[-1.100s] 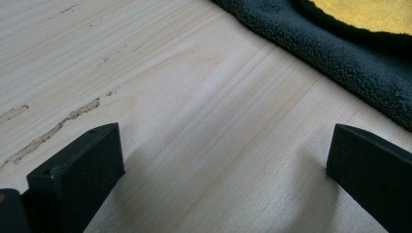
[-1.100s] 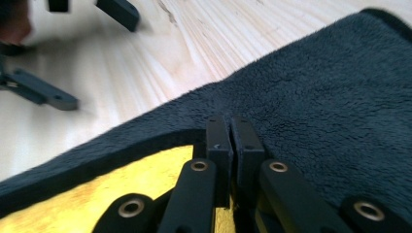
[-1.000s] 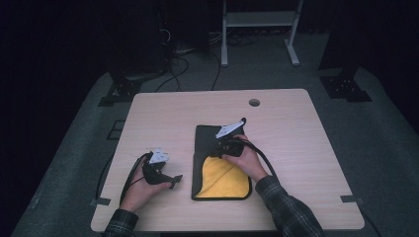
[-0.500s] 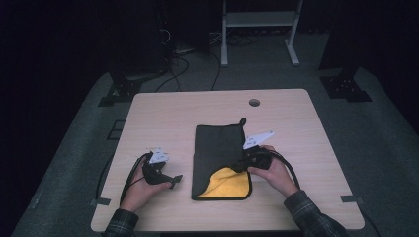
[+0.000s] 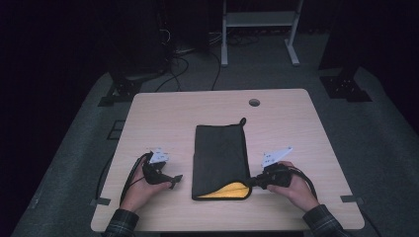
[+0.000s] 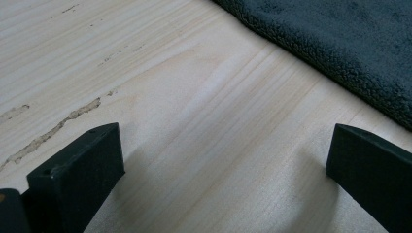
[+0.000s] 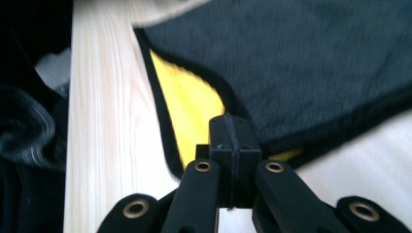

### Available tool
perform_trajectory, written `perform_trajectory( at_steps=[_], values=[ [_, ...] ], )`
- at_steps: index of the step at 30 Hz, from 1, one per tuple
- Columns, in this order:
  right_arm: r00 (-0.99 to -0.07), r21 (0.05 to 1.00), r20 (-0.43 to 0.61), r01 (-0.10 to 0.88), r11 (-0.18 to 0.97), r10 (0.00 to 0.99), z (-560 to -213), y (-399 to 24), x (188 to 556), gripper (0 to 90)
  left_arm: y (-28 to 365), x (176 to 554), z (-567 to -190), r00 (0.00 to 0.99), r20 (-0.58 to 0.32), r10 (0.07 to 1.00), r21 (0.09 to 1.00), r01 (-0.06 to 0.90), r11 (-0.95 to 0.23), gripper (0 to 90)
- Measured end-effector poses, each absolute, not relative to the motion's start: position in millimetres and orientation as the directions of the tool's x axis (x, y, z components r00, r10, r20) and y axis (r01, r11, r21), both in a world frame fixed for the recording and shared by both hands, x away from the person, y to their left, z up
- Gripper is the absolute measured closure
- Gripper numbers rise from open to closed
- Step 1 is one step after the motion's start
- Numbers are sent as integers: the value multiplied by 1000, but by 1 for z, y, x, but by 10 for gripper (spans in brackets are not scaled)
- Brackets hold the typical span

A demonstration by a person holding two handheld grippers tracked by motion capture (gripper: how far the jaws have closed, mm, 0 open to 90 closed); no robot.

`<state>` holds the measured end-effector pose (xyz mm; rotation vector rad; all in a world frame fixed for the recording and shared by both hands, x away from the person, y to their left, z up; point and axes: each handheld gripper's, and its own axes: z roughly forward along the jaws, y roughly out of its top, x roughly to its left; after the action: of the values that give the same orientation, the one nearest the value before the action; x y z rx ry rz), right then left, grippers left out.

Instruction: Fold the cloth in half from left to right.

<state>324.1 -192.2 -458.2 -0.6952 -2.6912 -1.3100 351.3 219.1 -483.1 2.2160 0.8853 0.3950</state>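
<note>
1. Cloth (image 5: pixel 220 155) lies folded at the worktop's (image 5: pixel 163 113) centre, dark side up, yellow lining peeking at its 5 o'clock corner.
2. My right tool (image 5: pixel 253 181) is clenched at that corner, seemingly pinching the top layer's edge, probably to draw the fold flat.
3. My left tool (image 5: pixel 173 180) rests released at 9 o'clock, clear of the cloth.
</note>
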Motion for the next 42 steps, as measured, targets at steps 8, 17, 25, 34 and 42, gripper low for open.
perform_trajectory(
  at_steps=[8,17,25,34,42],
  values=[
    [-897,771,262,416,482,356,-450,-199,317,828,219,351,-483,718,20,696,710,480,-516,0],
    [-894,777,241,411,476,379,-458,-170,331,852,219,351,-483,717,17,697,712,481,-512,0],
    [-926,693,223,370,619,305,-476,-154,318,879,218,350,-483,712,16,702,715,483,-506,0],
    [-933,691,225,355,630,279,-477,-158,306,893,215,349,-481,721,8,693,711,483,-511,38],
    [-942,688,229,335,644,245,-475,-161,289,866,210,353,-476,742,-36,669,735,473,-486,95]
  ],
)
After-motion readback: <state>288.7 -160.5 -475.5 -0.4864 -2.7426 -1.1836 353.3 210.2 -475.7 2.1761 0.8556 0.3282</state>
